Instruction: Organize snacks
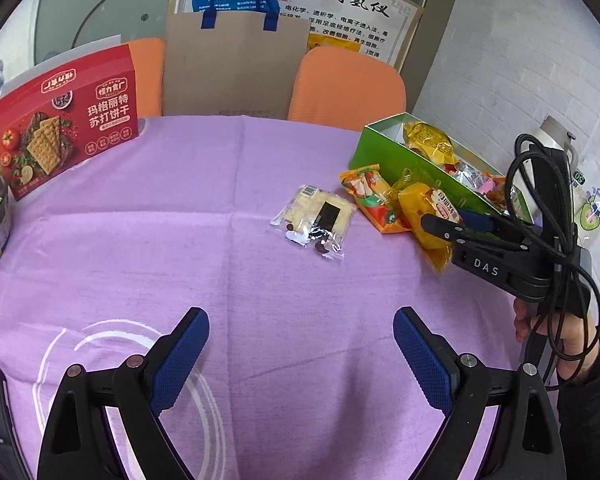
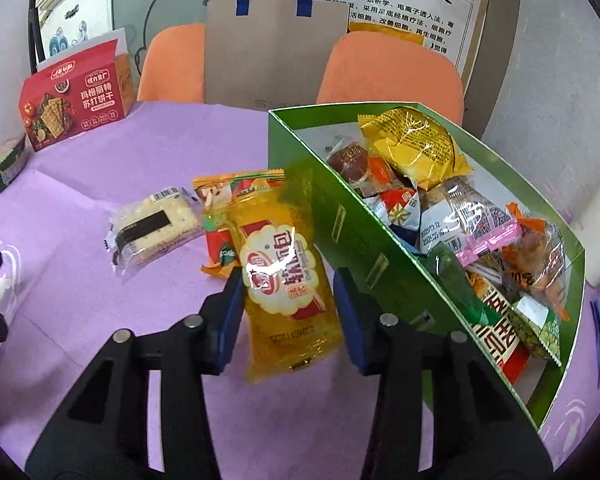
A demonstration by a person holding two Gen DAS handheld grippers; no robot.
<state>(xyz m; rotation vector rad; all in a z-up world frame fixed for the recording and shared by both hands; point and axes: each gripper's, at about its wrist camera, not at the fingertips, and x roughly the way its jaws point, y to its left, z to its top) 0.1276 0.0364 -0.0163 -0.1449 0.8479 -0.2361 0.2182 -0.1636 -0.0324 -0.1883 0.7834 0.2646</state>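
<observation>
1. The right gripper (image 2: 288, 300) is holding the yellow snack pack (image 2: 284, 276) between its jaws, just beside the green box (image 2: 340, 216).
2. Lifting it over the wall is needing care.
3. The left gripper (image 1: 300, 344) is waiting with open jaws above the table (image 1: 180, 240).

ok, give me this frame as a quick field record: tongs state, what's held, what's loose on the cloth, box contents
left tongs: left tongs open, empty, over the purple tablecloth
right tongs: right tongs closed on the yellow plastic snack packet, beside the box
loose on cloth: clear-wrapped pale cracker packet; orange snack packet, partly under the yellow one
green open cardboard box: holds several wrapped snacks
far left: red cracker carton, upright
seats: orange chairs behind table
</observation>
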